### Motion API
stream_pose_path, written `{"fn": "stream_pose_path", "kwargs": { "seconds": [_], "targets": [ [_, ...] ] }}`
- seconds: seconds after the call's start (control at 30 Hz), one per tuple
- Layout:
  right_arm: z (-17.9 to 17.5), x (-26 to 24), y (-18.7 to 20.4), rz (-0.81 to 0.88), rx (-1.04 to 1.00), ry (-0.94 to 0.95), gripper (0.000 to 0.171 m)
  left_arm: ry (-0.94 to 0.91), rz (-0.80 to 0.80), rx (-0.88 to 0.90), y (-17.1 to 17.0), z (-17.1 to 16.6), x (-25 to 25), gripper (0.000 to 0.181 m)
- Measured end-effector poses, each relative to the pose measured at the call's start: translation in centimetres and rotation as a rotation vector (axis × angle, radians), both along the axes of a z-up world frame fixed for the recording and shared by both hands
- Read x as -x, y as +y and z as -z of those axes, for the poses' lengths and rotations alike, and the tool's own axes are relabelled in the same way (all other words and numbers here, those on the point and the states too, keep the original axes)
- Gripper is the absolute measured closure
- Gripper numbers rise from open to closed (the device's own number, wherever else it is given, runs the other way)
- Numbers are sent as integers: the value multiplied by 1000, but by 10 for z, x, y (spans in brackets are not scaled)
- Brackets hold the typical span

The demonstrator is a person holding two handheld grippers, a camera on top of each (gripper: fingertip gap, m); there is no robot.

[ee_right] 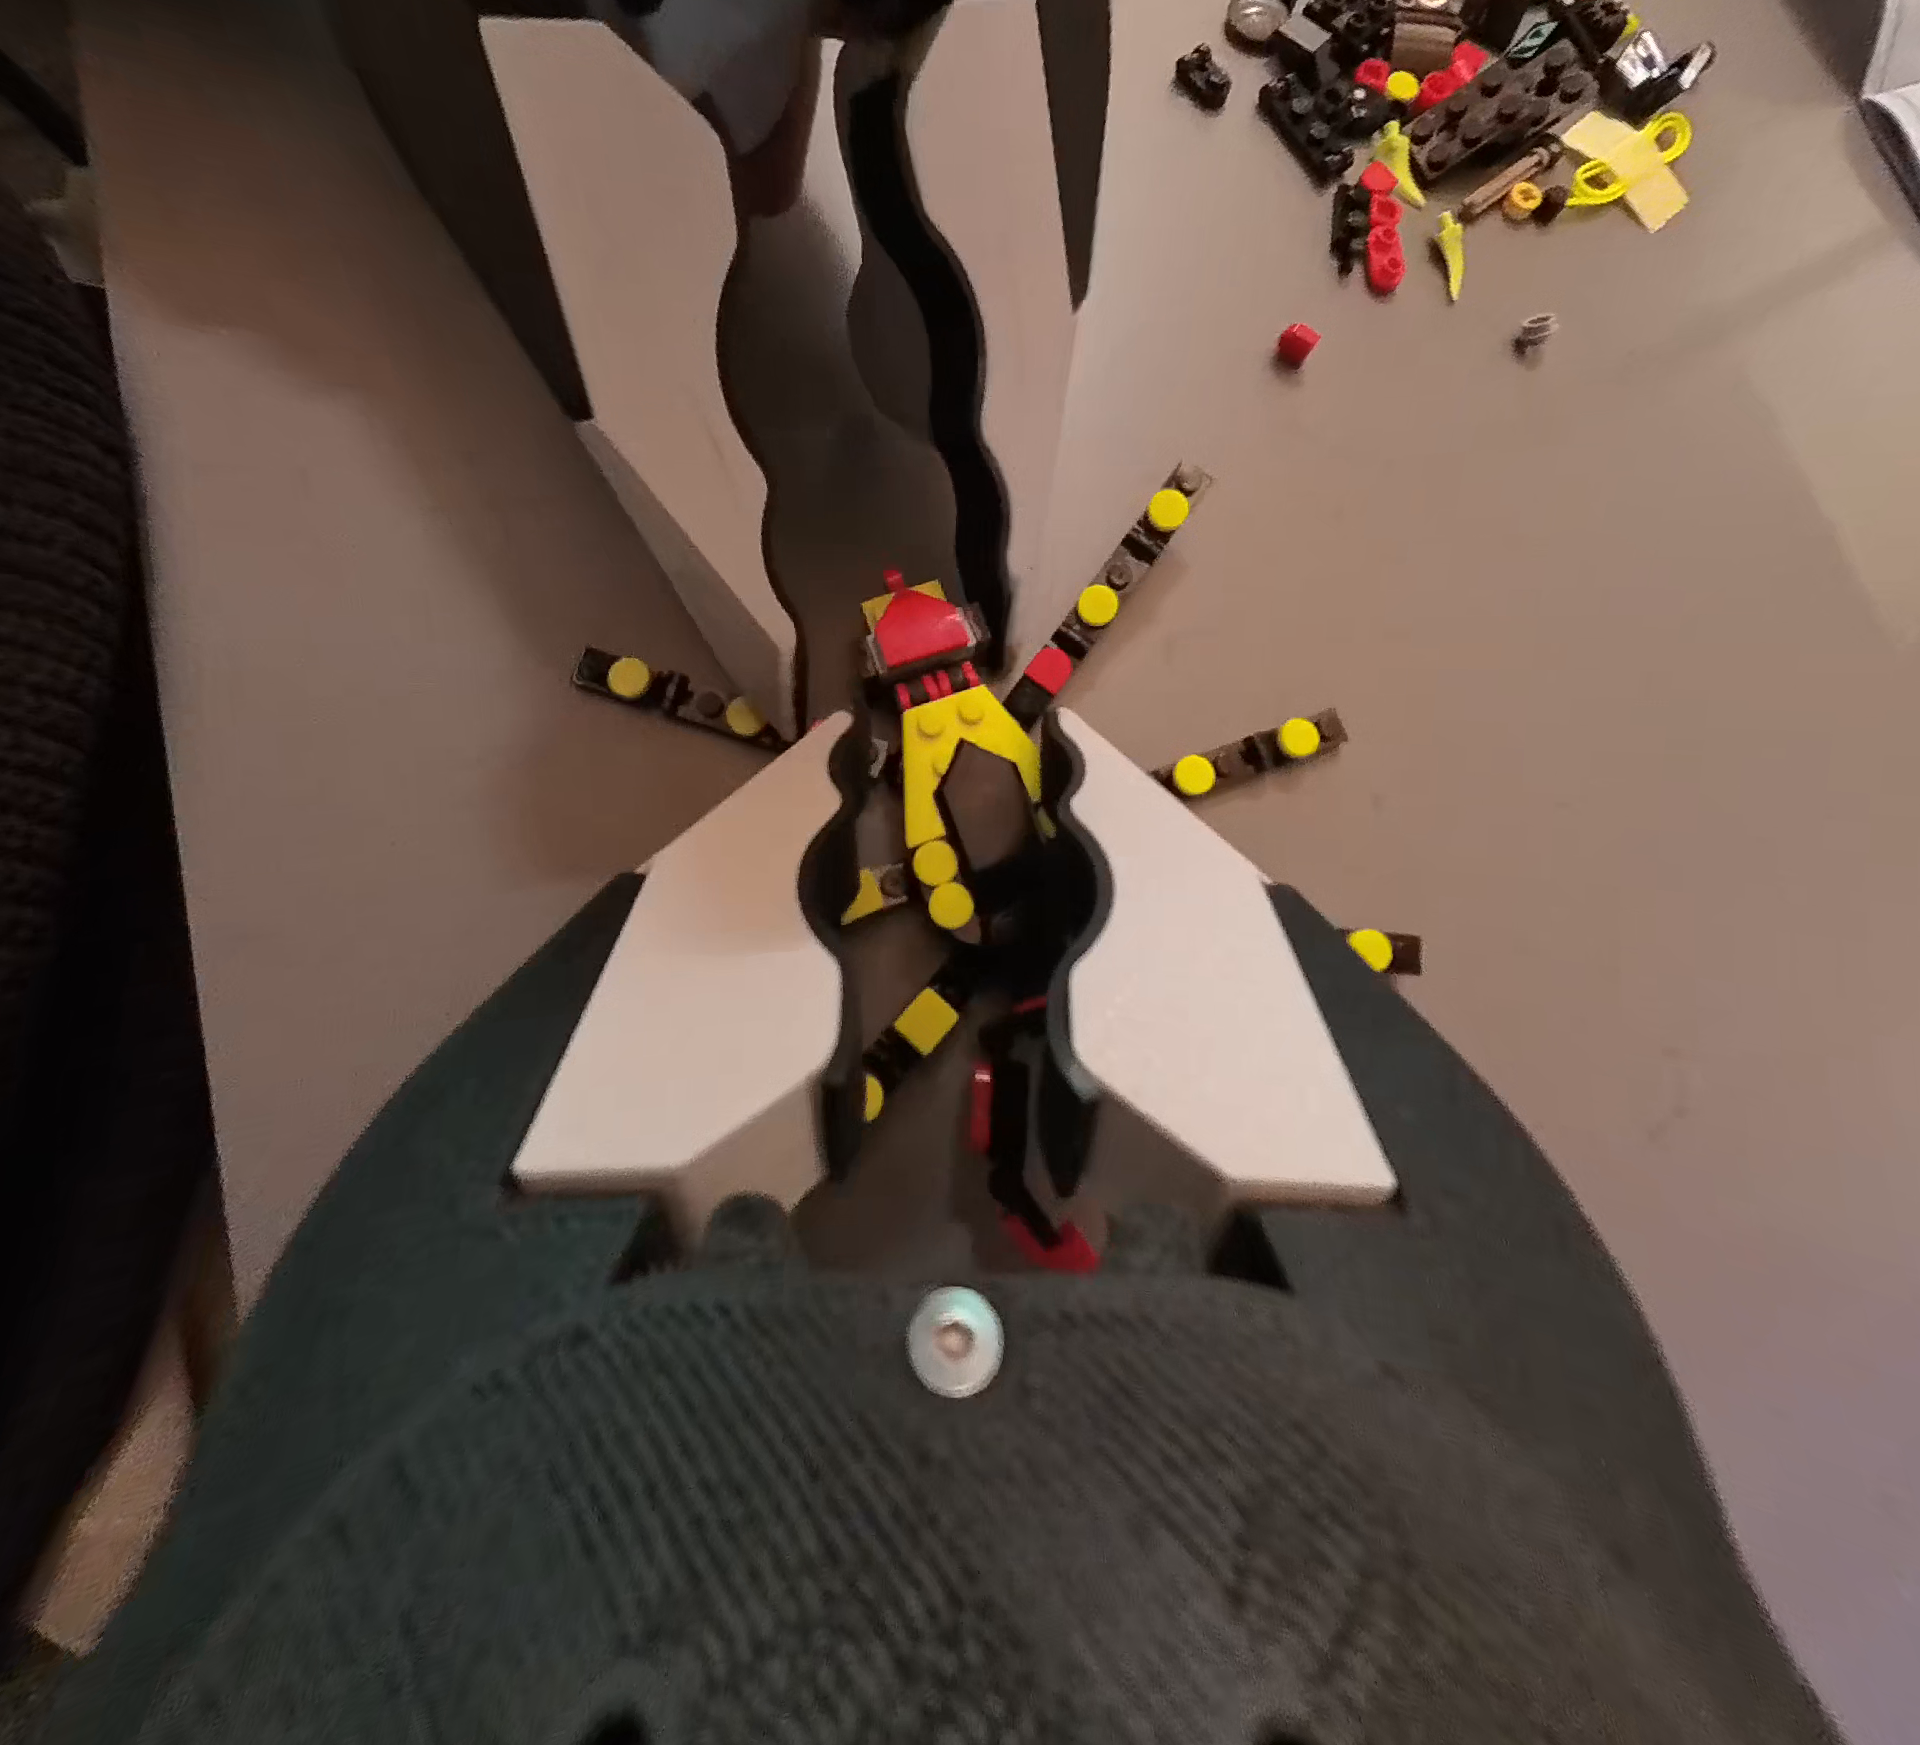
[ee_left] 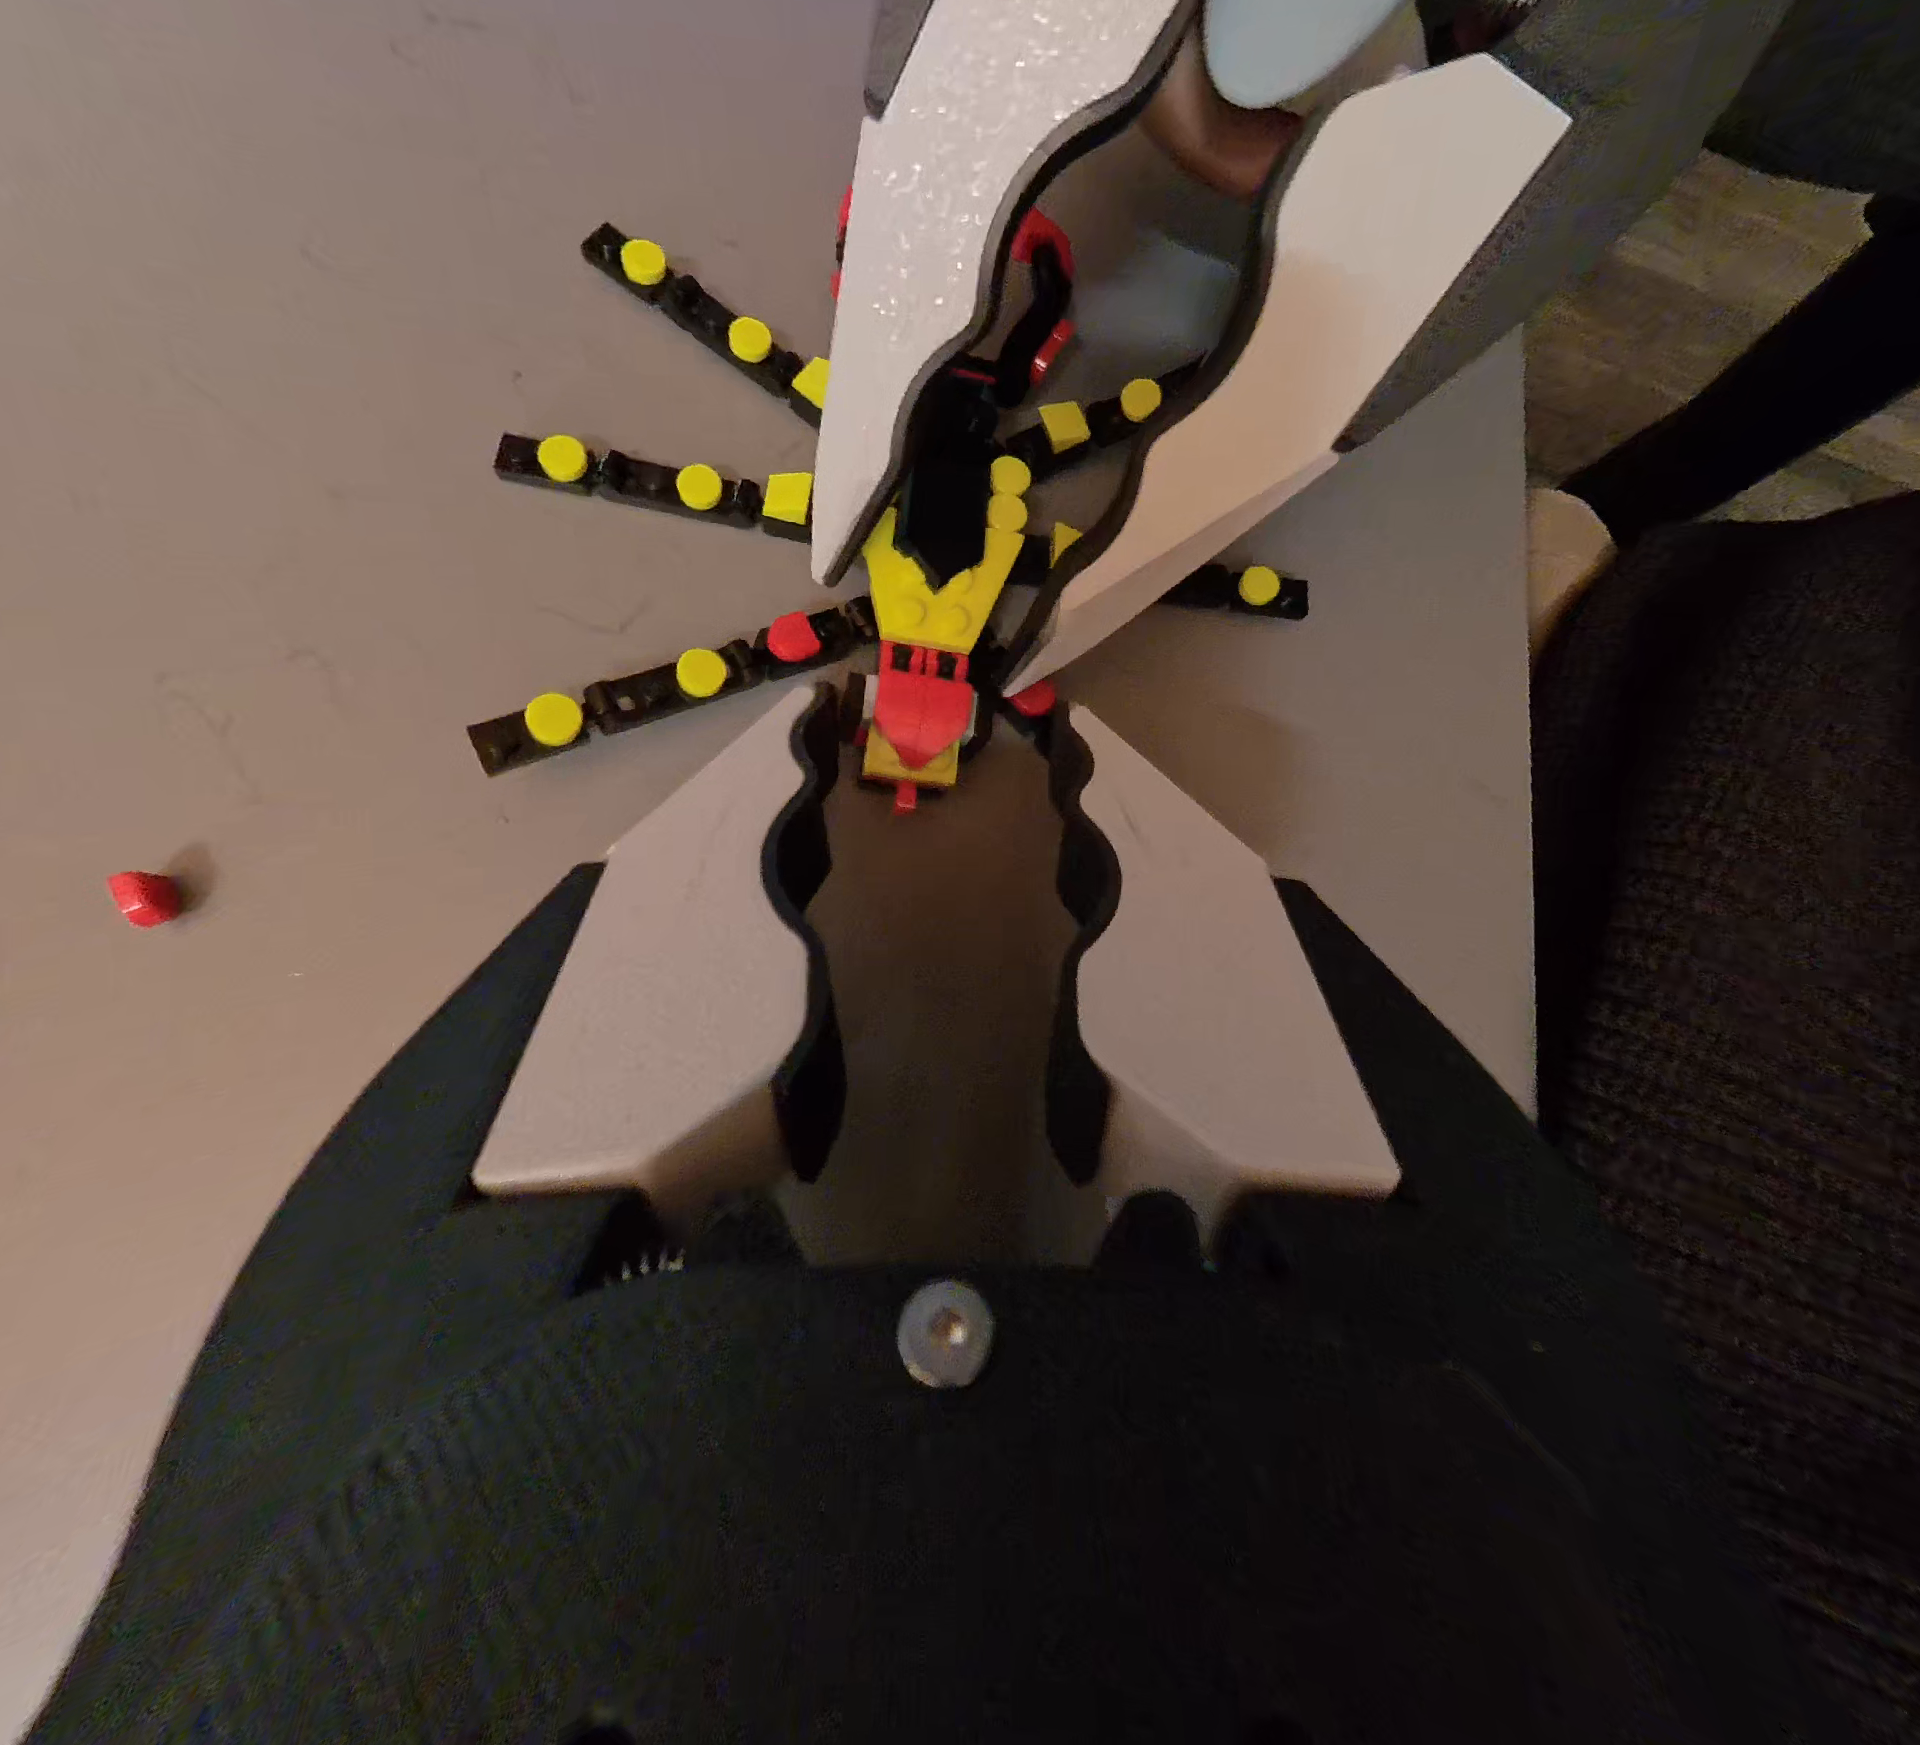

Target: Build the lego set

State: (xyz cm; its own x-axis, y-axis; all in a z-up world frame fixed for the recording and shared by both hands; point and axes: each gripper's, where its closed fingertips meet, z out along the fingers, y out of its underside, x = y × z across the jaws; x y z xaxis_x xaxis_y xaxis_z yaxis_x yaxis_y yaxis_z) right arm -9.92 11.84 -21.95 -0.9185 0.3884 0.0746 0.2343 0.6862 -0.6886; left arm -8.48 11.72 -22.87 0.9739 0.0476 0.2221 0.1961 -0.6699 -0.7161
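A toy-brick spider model (ee_left: 698, 488) lies on the pale table (ee_left: 312, 137). It has black legs with yellow studs, a yellow body and a red head (ee_left: 923, 696). My left gripper (ee_left: 940, 710) comes in from below, its jaws closed narrowly around the head end. My right gripper (ee_left: 925, 620) comes from the opposite side and is closed on the yellow and black body. In the right wrist view my right gripper (ee_right: 951, 739) pinches the body (ee_right: 966, 760), and my left gripper (ee_right: 894, 687) holds the head (ee_right: 920, 630). The model's tail end is hidden between my right gripper's fingers.
A loose red piece (ee_left: 145, 897) lies left of the model and also shows in the right wrist view (ee_right: 1297, 342). A pile of loose bricks (ee_right: 1475, 54) and a small grey piece (ee_right: 1536, 334) lie beyond. The table edge and dark fabric (ee_left: 1714, 968) are close by. Both grippers' tips are close together, under 4 cm apart. Both grippers' tips are roughly 11 centimeters from the loose red piece (ee_left: 145, 897). My right wrist view (ee_right: 1295, 335) looks at it from another angle.
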Motion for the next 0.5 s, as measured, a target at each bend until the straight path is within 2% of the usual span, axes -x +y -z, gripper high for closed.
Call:
{"fn": "stream_pose_path", "kwargs": {
  "seconds": [0.1, 0.2, 0.23, 0.5],
  "targets": [
    [-1, 0, 1, 7, 24, -18, 144, -4, 11, -2, 0, 0, -2, 143],
    [-6, 1, 5, 16, 47, -15, 142, -11, 10, -4, -1, -1, -2, 145],
    [-9, 2, 6, 24, 63, -11, 138, -9, 0, -5, -2, -1, 0, 154],
    [-61, 37, 45, 257, 380, 34, 142, -22, -13, -14, -9, -2, 2, 154]
  ]
}}
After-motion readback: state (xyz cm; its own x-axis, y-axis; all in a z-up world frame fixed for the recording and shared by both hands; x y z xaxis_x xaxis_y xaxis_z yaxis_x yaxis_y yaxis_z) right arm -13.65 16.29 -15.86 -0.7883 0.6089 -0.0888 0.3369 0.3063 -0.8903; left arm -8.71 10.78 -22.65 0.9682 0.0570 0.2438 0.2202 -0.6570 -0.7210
